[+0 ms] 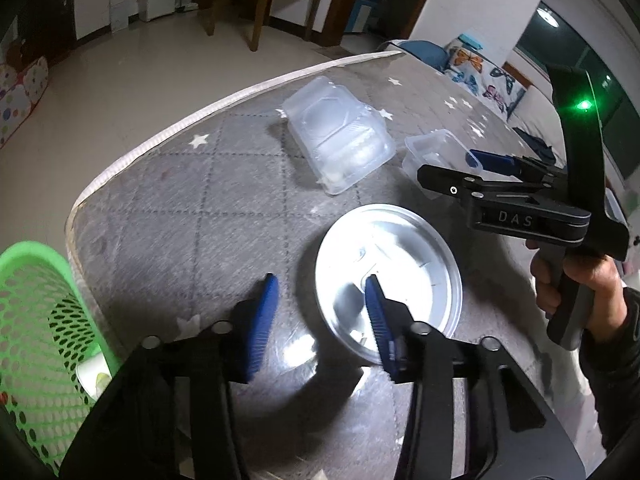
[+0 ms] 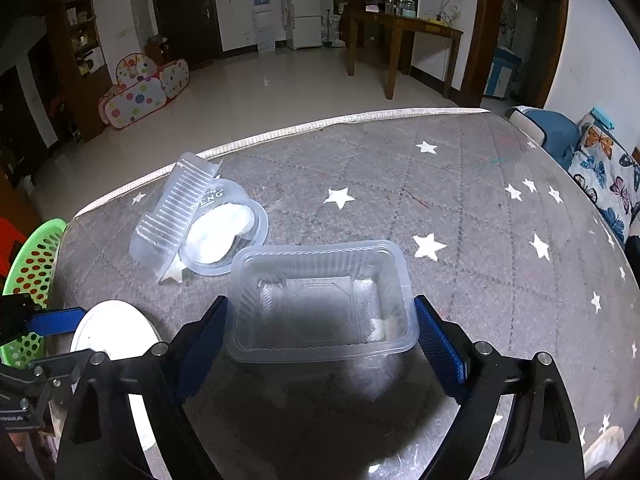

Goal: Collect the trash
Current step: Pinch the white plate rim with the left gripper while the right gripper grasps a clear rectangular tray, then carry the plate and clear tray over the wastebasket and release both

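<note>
Both tilted down: left tool [image 1: 322, 294] released astride bowl [image 1: 416, 240] rim, right tool [image 2: 320, 320] released around tray [image 2: 320, 264]

Both tongs tilt steeply downward. The left tongs [image 1: 322, 294] stand partly apart, nothing pressed between their blue pads. The right tongs [image 2: 320, 320] gape wide, a hand [image 1: 580, 284] gripping their handle.

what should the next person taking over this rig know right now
Left hand-held gripper: jaws straddle the rim of the round plastic lid, not clamped.
Right hand-held gripper: open around the clear rectangular tray, pads at its sides, no clear grip yet.
Also on the grey star mat: a ridged clear container leaning on a round tub.
Green basket stands off the mat's left edge with something pale inside.
Left: grip both, bin all four.
</note>
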The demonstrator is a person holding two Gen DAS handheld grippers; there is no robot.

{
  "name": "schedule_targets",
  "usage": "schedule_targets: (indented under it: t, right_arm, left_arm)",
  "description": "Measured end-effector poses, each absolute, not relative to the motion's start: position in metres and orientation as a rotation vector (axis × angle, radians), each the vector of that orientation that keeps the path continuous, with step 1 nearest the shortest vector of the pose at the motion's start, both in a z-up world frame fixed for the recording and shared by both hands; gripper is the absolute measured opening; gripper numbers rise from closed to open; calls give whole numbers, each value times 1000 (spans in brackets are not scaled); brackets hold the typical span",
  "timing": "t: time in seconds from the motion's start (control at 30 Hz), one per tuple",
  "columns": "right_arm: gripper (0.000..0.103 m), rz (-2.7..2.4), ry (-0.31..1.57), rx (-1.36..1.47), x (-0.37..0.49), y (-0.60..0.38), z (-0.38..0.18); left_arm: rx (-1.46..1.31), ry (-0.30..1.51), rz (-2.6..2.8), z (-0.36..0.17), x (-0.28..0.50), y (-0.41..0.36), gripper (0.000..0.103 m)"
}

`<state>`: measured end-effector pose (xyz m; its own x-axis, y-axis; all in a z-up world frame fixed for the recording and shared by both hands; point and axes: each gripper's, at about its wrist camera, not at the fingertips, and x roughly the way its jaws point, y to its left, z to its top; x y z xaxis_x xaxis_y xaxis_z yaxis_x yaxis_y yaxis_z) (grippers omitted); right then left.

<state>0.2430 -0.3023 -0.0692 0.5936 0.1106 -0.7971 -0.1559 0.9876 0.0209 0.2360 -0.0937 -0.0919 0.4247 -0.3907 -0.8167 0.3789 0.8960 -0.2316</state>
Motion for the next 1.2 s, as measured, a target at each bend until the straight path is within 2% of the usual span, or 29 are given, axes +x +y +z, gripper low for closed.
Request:
schedule_targets:
  t: [0.17, 0.23, 0.63, 1.2]
  right_arm:
    - [86, 154, 911, -56, 234, -302, -64]
    - [86, 150, 906, -54, 230, -304, -62]
    - [86, 184, 862, -27, 185, -296, -38]
    - [86, 380, 793, -51, 142, -201, 2]
  left_arm:
    - [31, 1000, -474, -91, 235, -100, 13]
    - [51, 991, -458, -89, 235, -101, 8]
    - [12, 932, -420, -63, 207, -65, 4]
    - [-100, 866, -174, -35, 162, 95, 4]
